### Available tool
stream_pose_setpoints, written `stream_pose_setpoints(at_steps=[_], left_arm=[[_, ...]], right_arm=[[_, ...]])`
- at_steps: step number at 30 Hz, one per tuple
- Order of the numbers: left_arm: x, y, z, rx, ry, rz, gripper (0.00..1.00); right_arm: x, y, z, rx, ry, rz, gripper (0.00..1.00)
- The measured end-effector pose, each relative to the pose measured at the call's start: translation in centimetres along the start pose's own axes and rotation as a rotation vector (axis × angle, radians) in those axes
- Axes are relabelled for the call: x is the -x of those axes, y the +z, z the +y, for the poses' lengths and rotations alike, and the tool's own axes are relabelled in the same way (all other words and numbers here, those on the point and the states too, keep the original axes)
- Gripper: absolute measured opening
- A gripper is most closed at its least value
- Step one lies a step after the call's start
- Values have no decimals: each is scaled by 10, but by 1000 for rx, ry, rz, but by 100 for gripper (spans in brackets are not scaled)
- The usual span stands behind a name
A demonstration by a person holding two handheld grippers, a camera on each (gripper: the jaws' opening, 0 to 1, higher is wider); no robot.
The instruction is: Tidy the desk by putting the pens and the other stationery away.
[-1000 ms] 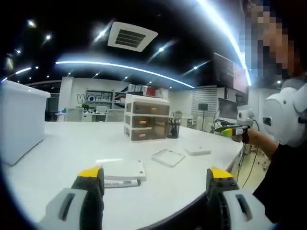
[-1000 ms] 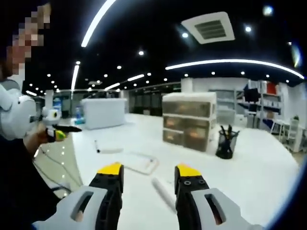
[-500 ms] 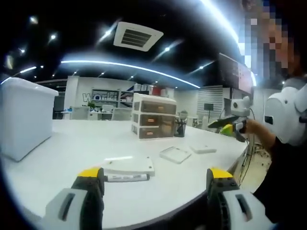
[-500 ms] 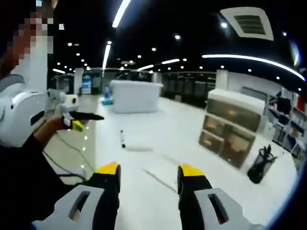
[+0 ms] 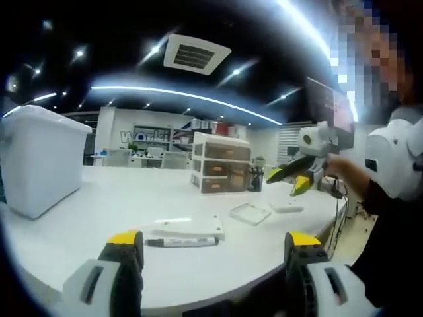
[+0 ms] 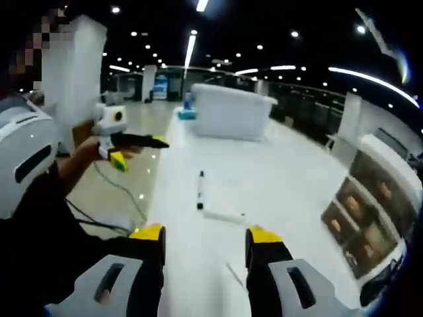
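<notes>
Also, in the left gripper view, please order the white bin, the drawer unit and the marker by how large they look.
1. White bin, largest; it is also nearer the camera, which flatters it.
2. Drawer unit, farther back on the desk.
3. Marker, smallest, though it lies nearest the camera.

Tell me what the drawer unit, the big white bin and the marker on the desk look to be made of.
Drawer unit: likely plastic, white frame around see-through brownish drawer fronts. Big white bin: probably translucent plastic, milky and smooth, with a lipped lid. Marker: seemingly plastic, pale barrel with a dark cap; too small to judge the finish.
</notes>
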State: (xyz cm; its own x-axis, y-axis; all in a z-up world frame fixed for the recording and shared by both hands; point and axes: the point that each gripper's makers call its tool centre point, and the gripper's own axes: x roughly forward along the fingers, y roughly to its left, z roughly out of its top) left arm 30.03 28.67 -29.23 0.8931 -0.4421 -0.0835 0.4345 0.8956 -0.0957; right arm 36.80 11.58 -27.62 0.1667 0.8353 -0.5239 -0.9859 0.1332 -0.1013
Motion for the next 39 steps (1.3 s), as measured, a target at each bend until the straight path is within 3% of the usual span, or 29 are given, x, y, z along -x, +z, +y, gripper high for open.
stream_pose_setpoints(at_steps=[9, 21, 30, 39], left_arm=[[9, 4, 7, -8, 15, -21, 87], [15, 9, 11, -12, 27, -43, 87], [16, 10, 12, -6, 27, -58, 87], [18, 8, 14, -2, 36, -57, 87]], right_arm=[[-62, 22, 3, 55, 115, 88, 44], [-130, 6, 16, 107, 249, 264, 42], [-166, 5, 24, 137, 311, 352, 40], [-189, 4, 27, 138, 353, 433, 36]])
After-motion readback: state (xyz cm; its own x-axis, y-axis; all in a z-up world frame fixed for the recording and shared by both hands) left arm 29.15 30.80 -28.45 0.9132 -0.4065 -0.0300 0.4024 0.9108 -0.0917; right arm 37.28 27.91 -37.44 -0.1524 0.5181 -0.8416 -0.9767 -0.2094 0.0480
